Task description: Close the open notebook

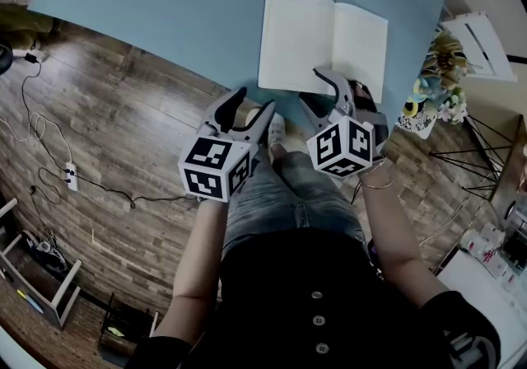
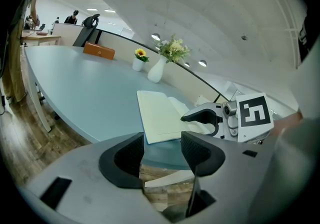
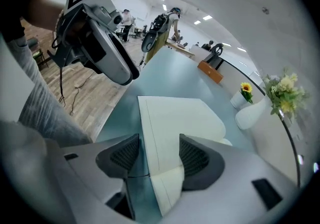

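An open notebook (image 1: 321,42) with blank cream pages lies flat on the pale blue table (image 1: 165,13), close to its near edge. My right gripper (image 1: 323,89) is open at the notebook's near edge, under the right page. In the right gripper view the notebook (image 3: 175,118) runs between the open jaws of my right gripper (image 3: 155,155), its near corner lying in the gap. My left gripper (image 1: 251,108) is open and empty, just off the table's edge, left of the notebook's lower left corner. From the left gripper (image 2: 162,155) the notebook (image 2: 160,115) lies ahead, and the right gripper (image 2: 210,118) is at its side.
A white vase of flowers (image 2: 157,70), a small sunflower pot (image 2: 139,60) and a brown box (image 2: 99,50) stand on the table beyond the notebook. The flowers (image 1: 436,87) are at the notebook's right in the head view. Cables and a power strip (image 1: 70,176) lie on the wooden floor.
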`<state>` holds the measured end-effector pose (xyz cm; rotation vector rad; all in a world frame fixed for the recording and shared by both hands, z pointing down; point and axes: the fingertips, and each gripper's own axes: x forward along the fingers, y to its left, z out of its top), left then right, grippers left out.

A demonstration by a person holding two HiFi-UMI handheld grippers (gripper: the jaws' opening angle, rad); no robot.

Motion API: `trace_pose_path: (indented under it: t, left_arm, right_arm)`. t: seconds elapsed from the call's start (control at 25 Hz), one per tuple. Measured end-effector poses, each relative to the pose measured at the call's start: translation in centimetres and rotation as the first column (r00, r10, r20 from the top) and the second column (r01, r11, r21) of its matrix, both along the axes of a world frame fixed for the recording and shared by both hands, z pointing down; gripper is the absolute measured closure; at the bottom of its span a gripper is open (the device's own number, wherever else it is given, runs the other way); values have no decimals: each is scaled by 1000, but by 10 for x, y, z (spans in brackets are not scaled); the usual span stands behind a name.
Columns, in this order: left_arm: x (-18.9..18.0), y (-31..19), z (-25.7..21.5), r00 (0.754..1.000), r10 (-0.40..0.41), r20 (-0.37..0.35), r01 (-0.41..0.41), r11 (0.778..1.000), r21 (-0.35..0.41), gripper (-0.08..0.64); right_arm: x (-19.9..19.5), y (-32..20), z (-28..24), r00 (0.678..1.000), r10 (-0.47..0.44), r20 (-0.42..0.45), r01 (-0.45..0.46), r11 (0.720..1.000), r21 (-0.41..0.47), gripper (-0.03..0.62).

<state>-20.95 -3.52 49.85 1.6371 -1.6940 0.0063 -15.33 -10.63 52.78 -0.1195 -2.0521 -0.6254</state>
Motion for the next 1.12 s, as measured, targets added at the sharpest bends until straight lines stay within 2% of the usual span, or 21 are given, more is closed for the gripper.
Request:
trace_pose_path:
  t: [0.16, 0.24, 0.56, 0.8, 1.12]
  left_arm:
    - [2, -4, 0, 1000, 3, -2, -3, 1000, 3, 330]
    - [2, -5, -1, 1000, 5, -4, -5, 1000, 5, 330]
    - [-2, -9, 0, 1000, 1, -8, -1, 1000, 9, 330]
    - [-1, -14, 0, 1000, 4, -12, -4, 1000, 8, 330]
    - [-9, -17, 0, 1000, -3, -22, 3, 1000, 6, 330]
  right_arm:
    - [2, -1, 0, 1000, -22, -13, 22, 999, 24, 334]
    - [3, -3, 0, 999, -30, -25, 31, 999, 43, 366]
    - [0, 0, 2, 997, -72, -37, 74, 995, 61, 367]
    - [4, 4, 5, 997, -70, -22, 71, 996, 56, 447]
    - [6, 7, 3, 999, -22, 30, 23, 1000, -3, 495]
